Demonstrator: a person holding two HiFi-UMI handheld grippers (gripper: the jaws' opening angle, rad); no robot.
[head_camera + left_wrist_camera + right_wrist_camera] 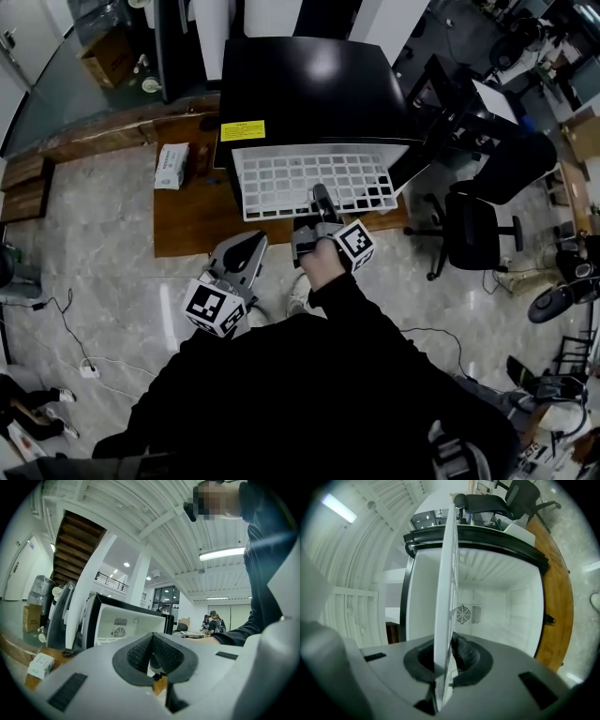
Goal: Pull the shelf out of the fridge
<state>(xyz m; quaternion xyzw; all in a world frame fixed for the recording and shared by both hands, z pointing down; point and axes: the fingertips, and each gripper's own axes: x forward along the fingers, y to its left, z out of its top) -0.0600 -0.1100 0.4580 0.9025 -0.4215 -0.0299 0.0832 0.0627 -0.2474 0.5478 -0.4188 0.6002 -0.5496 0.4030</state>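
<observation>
Open-plan office, swivel chairs (pixel 472 234), desks (pixel 492 101), cables (pixel 66 328)

Rear edge of shelf (pixel 314 183) at fridge (pixel 309 84) mouth unclear; yellow label (pixel 243 130) print too small.

Shelf (pixel 314 183) is a white grid; fridge (pixel 309 84) is glossy black outside, white inside, with a yellow label (pixel 243 130). My left gripper (pixel 248 246) and right gripper (pixel 322 202) are grey, with black-and-white marker squares. Brown wood platform (pixel 187 211).
</observation>
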